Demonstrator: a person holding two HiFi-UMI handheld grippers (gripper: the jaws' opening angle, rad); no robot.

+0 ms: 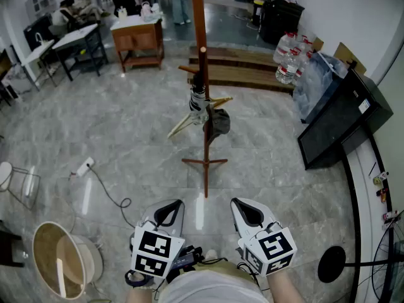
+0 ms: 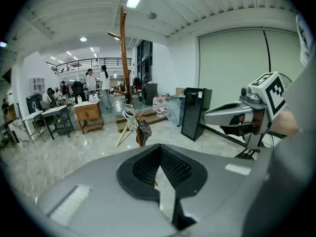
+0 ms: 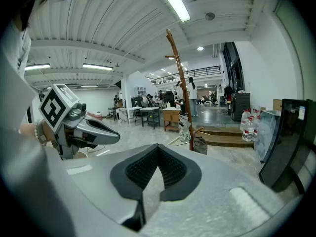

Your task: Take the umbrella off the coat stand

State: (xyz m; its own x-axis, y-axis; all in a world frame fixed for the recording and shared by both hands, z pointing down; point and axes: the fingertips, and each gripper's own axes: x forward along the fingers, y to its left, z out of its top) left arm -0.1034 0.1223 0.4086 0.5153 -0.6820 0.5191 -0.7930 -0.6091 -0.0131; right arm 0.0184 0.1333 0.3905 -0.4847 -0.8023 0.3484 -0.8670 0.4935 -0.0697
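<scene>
A tall wooden coat stand (image 1: 201, 55) rises from the marble floor a few steps ahead of me. A folded umbrella (image 1: 198, 103) with black and white stripes hangs on it at mid height, next to a dark cap (image 1: 220, 124). My left gripper (image 1: 166, 214) and right gripper (image 1: 247, 212) are held side by side low in the head view, well short of the stand, both shut with nothing in them. The left gripper view shows the stand (image 2: 124, 58) and umbrella (image 2: 129, 113) beyond its own jaws (image 2: 160, 149). In the right gripper view the umbrella (image 3: 185, 127) hangs far past the jaws (image 3: 158, 149).
A wicker basket (image 1: 62, 261) stands at my lower left, with a power strip and cable (image 1: 86, 165) on the floor beyond it. A black cabinet (image 1: 338, 115), water bottles (image 1: 288, 55) and a low wooden step (image 1: 249, 74) lie to the right and behind the stand. A wooden table (image 1: 137, 38) and people are far back.
</scene>
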